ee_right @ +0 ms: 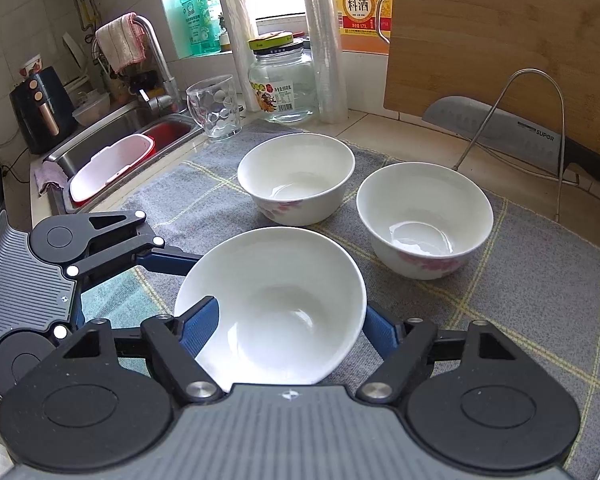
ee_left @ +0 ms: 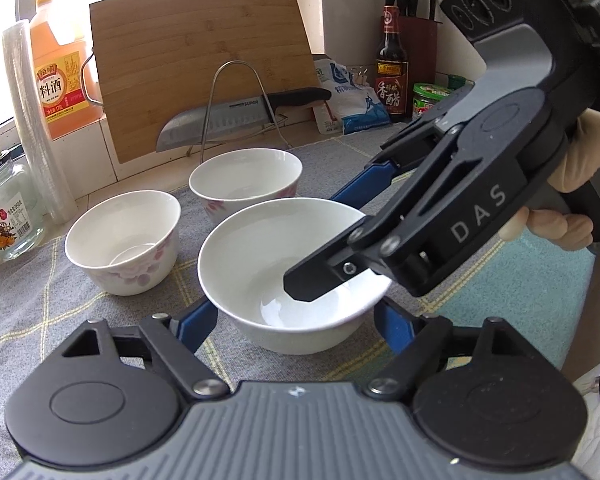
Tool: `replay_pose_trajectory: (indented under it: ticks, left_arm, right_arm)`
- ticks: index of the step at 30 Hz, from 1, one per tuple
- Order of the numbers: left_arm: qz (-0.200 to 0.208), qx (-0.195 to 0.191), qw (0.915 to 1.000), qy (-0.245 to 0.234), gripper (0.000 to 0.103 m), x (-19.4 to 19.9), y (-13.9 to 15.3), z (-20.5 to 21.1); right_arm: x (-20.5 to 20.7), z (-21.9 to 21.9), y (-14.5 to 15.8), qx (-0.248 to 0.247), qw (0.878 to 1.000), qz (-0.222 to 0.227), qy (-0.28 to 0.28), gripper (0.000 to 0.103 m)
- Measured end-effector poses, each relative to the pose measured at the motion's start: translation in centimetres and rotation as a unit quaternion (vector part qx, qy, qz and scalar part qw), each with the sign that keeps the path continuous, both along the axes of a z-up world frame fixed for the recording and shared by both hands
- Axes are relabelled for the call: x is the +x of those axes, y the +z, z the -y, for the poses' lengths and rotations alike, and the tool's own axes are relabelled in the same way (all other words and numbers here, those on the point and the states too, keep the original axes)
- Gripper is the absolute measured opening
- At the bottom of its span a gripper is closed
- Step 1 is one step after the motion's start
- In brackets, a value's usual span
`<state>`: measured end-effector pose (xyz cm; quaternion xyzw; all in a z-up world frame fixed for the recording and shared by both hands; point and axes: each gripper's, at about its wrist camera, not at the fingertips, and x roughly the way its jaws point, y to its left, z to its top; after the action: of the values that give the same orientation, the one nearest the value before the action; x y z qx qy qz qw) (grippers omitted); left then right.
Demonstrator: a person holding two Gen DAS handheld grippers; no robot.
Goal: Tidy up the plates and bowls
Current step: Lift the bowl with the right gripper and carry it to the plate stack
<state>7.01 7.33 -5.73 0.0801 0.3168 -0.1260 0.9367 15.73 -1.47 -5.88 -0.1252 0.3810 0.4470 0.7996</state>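
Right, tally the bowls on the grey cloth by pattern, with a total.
Plain white ceramic bowl: 1
White ceramic bowls with pink flower print: 2
Total: 3 bowls
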Motion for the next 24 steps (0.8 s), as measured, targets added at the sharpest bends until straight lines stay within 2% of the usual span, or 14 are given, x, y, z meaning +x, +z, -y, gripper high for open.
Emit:
replay_pose_trajectory:
  ticks: [13,24]
  left_arm:
    - [-0.008,-0.009,0.9989,-0.045,0.085,0.6,0.0,3.7]
    - [-0.026,-0.018,0.9976,-0.063,0.085,0.6,-0.6,5.2]
  right_arm:
    - [-1.2,4.8,0.6,-0.005,0.999,0.002,-0.041,0.083]
    - [-1.8,6.7,0.1,-0.019,0.999,-0.009,-0.049,0.083]
